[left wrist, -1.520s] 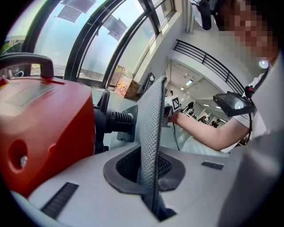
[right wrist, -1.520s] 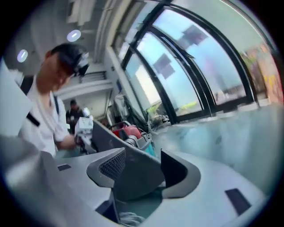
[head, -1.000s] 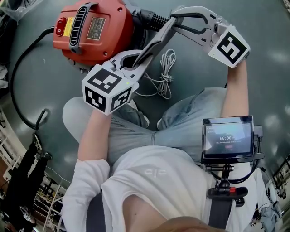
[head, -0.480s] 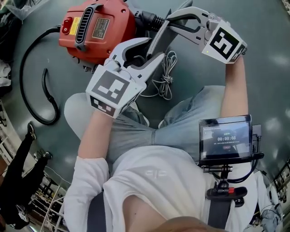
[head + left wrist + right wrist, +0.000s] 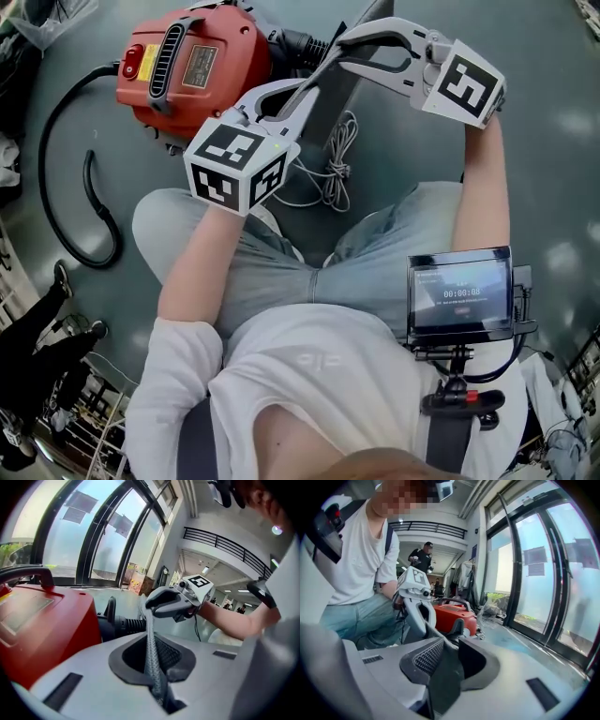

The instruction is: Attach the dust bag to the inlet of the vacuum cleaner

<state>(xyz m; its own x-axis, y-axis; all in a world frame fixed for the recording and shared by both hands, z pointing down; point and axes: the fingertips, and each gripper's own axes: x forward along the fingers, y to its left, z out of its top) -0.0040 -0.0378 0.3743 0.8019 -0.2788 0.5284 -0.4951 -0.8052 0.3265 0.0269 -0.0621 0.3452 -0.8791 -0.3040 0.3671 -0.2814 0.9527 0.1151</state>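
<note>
Having just reclosed, my left claw (image 5: 314, 86) and slightly loosening right claw (image 5: 339, 47) both pinch the dust bag (image 5: 151, 653), not yet on the inlet (image 5: 298, 42) of the vacuum cleaner (image 5: 187, 61).

The vacuum cleaner (image 5: 187, 66) sits on the floor (image 5: 544, 187) in the upper left of the head view, its cable (image 5: 56, 178) looping down the left side. At upper centre the dust bag (image 5: 336, 105) stretches between the left gripper (image 5: 305, 94) and, above and right of it, the right gripper (image 5: 342, 45), whose jaws each hold it. A coiled cord (image 5: 336, 178) lies on the floor below them.
</note>
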